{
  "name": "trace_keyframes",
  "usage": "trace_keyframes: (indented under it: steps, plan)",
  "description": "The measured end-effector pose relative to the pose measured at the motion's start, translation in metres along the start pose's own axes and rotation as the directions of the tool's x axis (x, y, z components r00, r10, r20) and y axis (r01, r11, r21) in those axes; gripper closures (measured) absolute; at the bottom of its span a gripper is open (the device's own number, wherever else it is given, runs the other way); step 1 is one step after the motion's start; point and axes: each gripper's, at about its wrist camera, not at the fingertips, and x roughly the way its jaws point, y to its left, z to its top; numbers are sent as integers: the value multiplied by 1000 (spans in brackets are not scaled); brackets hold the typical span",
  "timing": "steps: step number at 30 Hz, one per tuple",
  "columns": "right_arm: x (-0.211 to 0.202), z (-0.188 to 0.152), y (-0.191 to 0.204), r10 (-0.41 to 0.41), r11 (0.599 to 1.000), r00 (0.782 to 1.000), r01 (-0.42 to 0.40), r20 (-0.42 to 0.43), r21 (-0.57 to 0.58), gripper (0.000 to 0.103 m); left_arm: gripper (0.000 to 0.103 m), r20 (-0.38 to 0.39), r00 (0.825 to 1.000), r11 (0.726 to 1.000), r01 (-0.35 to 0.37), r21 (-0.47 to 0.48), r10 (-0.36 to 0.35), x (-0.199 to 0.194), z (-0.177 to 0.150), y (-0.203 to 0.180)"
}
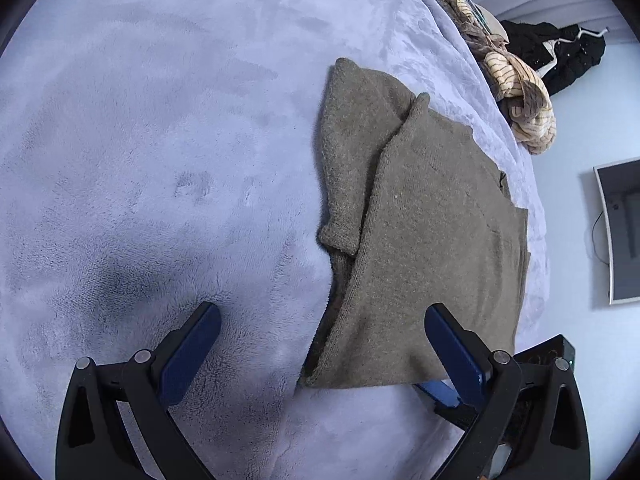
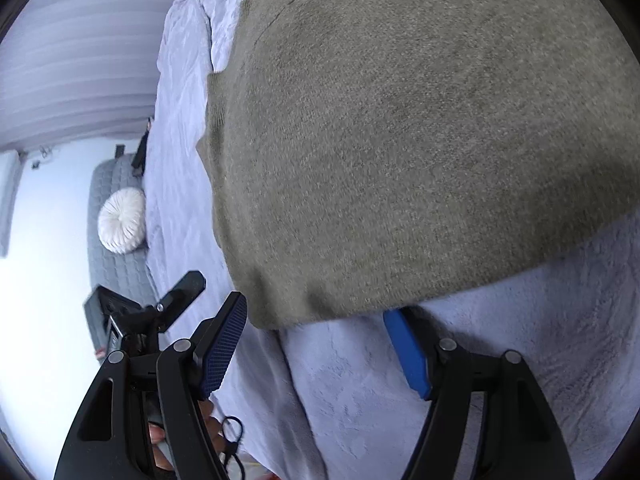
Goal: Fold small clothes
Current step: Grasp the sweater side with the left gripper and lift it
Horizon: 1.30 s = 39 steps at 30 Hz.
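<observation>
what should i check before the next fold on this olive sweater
1. Left gripper open and free of fabric: ok, jaws spread wide, nothing between them.
2. Right gripper open: ok, jaws apart at the sweater's near hem, not pinching it.
3. Olive knit sweater lying flat on the lavender fleece blanket: ok.
4. Sleeve folded in over the body: ok on the visible side; the other side cannot tell.
5. Sweater well on the bed: not ok, its far side lies close to the bed's edge.
6. Striped clothes pile apart from the sweater: ok.
</observation>
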Motion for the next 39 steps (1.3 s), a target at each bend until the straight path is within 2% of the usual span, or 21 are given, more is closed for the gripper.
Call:
trace_keyframes:
  steps: [4,7,9,10,11,13,16,18,20,22,25,27,29,31,33,35,36,37,39]
  plan:
    - [9,12,-5,104,992,994,-106,33,74,28,1,-7,998,997,67,-30,-67,0,6,1]
    - [16,21,-11,188,969,981,-192,40,154,30,1,-15,989,988,148,-37,-148,-1,11,-2]
    - [17,29,-11,229,956,972,-233,46,176,61,1,-32,975,975,217,-50,-218,1,14,-4]
    - [15,32,-9,246,953,968,-251,47,172,84,1,-49,965,965,254,-61,-257,4,16,-5]
    - [11,35,-7,271,947,961,-276,54,163,91,1,-69,952,953,292,-77,-297,7,18,-7]
    - [-2,42,2,331,933,941,-337,65,125,91,1,-99,924,928,358,-107,-368,17,23,-12]
    - [-18,49,18,385,919,921,-389,65,68,92,1,-110,907,912,395,-108,-406,29,33,-24]
    - [-23,51,26,387,921,921,-388,52,31,92,1,-103,888,892,438,-108,-449,36,44,-34]
    - [-25,50,32,373,928,927,-373,31,-1,92,1,-90,879,881,458,-117,-469,41,52,-42]
    - [-21,47,35,355,935,935,-354,13,-20,92,1,-83,882,884,454,-114,-463,47,59,-51]
    - [-20,35,27,308,951,951,-308,-13,-36,92,1,-108,914,919,382,-95,-391,60,62,-61]
    - [-14,29,23,244,967,969,-246,-45,-62,92,1,-137,936,946,317,-68,-323,71,60,-66]
    - [-6,22,21,141,983,985,-151,-100,-104,91,1,-147,949,960,276,-44,-279,78,57,-69]
    - [-2,15,17,65,988,985,-87,-158,-131,87,1,-149,957,968,250,-24,-251,80,55,-72]
    - [-9,8,11,25,986,979,-57,-202,-154,82,2,-155,964,975,222,10,-218,81,55,-79]
    - [-25,7,9,-6,982,978,-34,-207,-188,70,15,-148,972,980,190,54,-180,80,54,-85]
    - [-34,9,8,-15,979,981,-26,-196,-203,64,27,-147,978,984,159,80,-146,80,53,-87]
    - [-46,13,8,-22,976,985,-16,-171,-217,58,43,-144,984,987,124,99,-109,80,53,-88]
    - [-69,27,11,-41,968,995,17,-92,-250,58,64,-134,990,990,64,122,-47,79,53,-85]
